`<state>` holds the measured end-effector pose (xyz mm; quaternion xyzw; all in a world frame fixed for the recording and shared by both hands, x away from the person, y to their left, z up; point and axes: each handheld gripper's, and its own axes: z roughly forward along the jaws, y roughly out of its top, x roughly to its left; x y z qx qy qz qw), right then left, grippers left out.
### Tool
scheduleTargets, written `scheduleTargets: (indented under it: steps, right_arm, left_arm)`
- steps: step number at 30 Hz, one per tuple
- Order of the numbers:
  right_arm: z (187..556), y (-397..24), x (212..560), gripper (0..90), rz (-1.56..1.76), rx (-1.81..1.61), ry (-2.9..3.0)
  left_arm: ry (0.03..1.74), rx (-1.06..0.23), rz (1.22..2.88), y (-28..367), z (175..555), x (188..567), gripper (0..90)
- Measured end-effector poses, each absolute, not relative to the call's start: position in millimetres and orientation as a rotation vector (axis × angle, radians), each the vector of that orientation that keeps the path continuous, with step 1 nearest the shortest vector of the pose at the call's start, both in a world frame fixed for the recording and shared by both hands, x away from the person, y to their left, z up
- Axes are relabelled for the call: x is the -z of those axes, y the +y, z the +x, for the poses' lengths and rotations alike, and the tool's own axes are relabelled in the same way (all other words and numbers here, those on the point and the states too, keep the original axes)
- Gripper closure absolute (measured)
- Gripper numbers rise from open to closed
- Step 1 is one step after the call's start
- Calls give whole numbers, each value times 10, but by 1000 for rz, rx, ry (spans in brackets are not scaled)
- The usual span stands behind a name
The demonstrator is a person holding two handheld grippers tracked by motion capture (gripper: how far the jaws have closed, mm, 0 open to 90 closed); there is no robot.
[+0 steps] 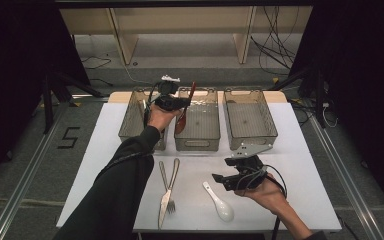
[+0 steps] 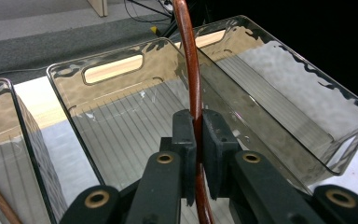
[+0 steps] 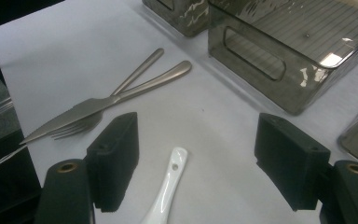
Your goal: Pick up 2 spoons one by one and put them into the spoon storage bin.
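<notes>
Nearest me, my right gripper [image 1: 219, 179] hangs low over the white table [image 1: 300, 165], jaws spread wide and holding nothing, the white ceramic spoon [image 3: 168, 191] lying between them. Just left, a knife [image 1: 164, 196] crosses a fork [image 1: 172, 186]. Farther out, my left gripper [image 1: 182, 104] pinches the brown wooden spoon [image 2: 192, 70] by its handle, bowl down over the middle bin [image 1: 197, 142].

The curved wooden spoon [image 2: 193, 70] is glossy reddish-brown. The three clear plastic bins [image 1: 250, 120] are smoke-grey, their floors ribbed with fine lines. The flat worktop [image 1: 310, 170] is plain white. The steel knife [image 3: 107, 102] and fork [image 3: 74, 128] are dull silver; the ceramic soup spoon [image 1: 220, 202] looks white. Both tools' pads [image 3: 114, 158] are matt black.
</notes>
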<state>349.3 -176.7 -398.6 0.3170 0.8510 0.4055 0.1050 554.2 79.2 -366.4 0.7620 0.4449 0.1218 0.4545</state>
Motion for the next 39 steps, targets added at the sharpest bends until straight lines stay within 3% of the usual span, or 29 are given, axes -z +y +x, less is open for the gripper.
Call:
scheduleTargets:
  steps: [9,13,16,20,28,39]
  right_arm:
    - [3488,-1765,3977,315,931,-1196,2508]
    - [3489,-1766,3980,315,934,-1195,2508]
    - [3490,-1765,3982,315,934,-1196,2508]
    - [3490,-1763,3983,315,933,-1194,2507]
    - [3493,-1756,3988,315,945,-1178,2503]
    - [3514,-1698,4022,307,989,-1105,2524]
  left_arm:
    - [1113,-309,1861,779,5584,3730,816]
    - [1141,-288,1849,799,5592,3723,717]
    - [1130,-276,1862,824,5568,3692,705]
    - [1126,-254,1863,870,5512,3628,621]
    - [1084,-216,1868,1027,5253,3462,394]
    - [989,-221,1885,1328,4611,3440,279]
